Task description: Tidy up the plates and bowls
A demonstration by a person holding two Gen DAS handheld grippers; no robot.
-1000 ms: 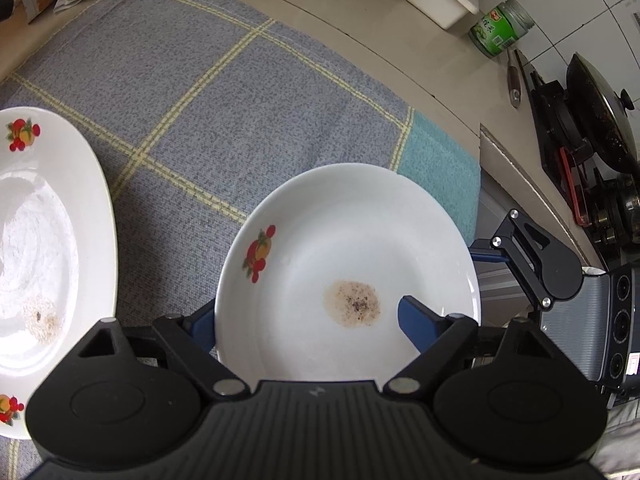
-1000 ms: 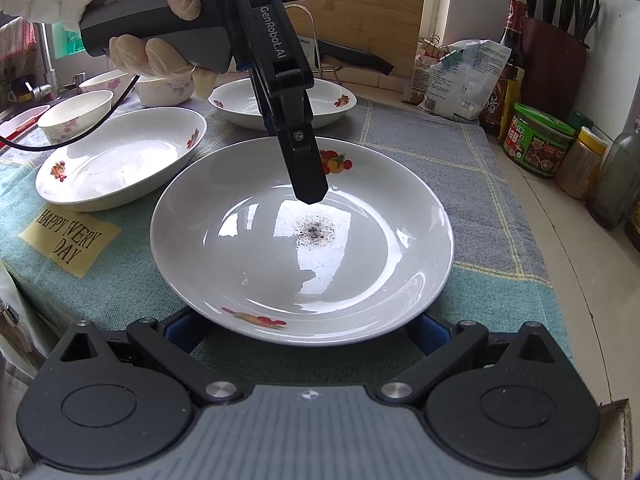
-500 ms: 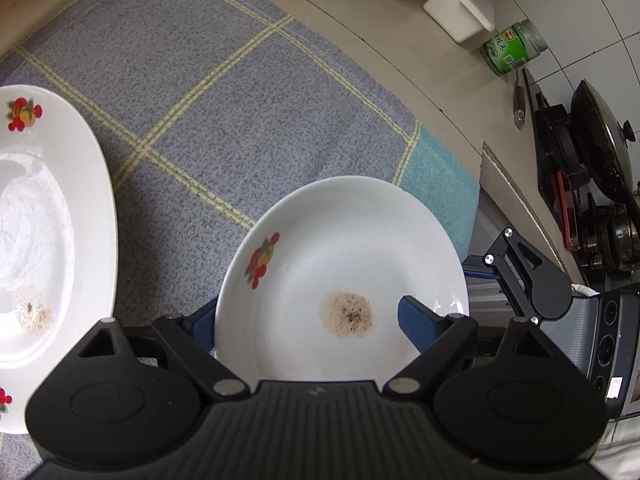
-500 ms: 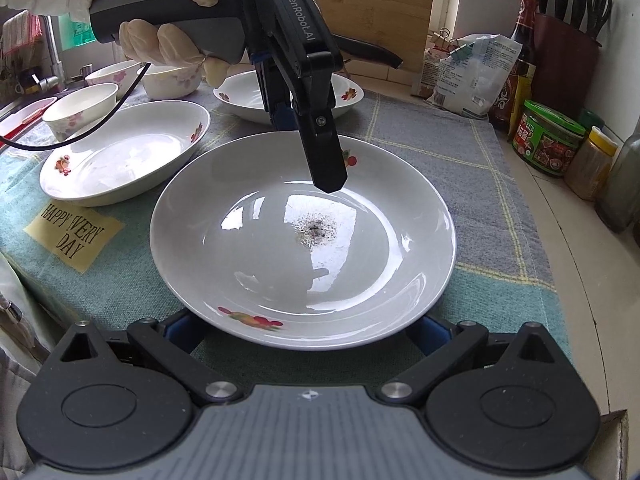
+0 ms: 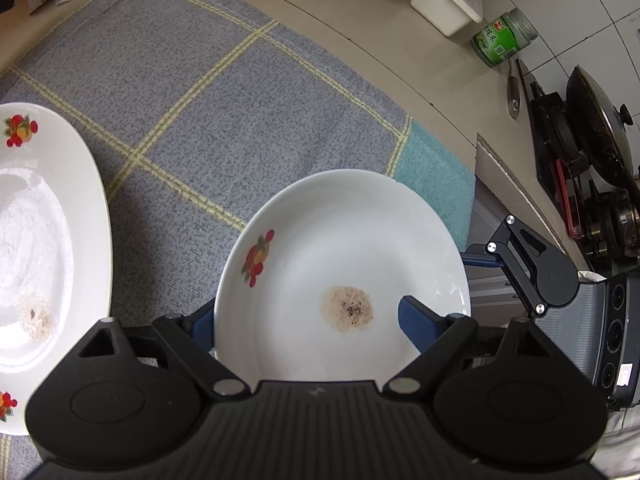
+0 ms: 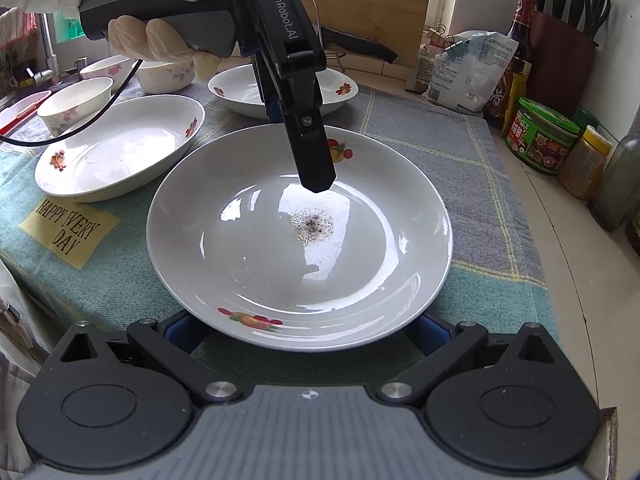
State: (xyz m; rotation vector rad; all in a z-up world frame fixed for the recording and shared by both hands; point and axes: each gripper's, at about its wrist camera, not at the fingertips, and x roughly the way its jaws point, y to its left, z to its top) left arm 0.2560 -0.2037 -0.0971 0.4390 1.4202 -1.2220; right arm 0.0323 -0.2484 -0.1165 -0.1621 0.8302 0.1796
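A white plate (image 5: 344,264) with a fruit print and a brown stain sits low over the grey cloth. My left gripper (image 5: 304,316) straddles its rim, one blue finger (image 5: 416,316) inside the plate and one under it; whether it clamps is unclear. In the right wrist view the same plate (image 6: 300,232) fills the middle, with the left gripper's finger (image 6: 312,160) reaching down over its far rim. My right gripper (image 6: 300,328) is open, its blue fingers spread either side of the plate's near edge, below it.
A second plate (image 5: 44,240) lies left of the first; it also shows in the right wrist view (image 6: 120,144). A third plate (image 6: 284,88) and several bowls (image 6: 76,100) stand behind. Jars (image 6: 540,136) and bottles line the right wall. A stove (image 5: 592,160) is beyond the counter edge.
The left gripper and the plate have shifted slightly; the left gripper's finger now sits further right and lower over the plate in the right wrist view. The right gripper stays put.
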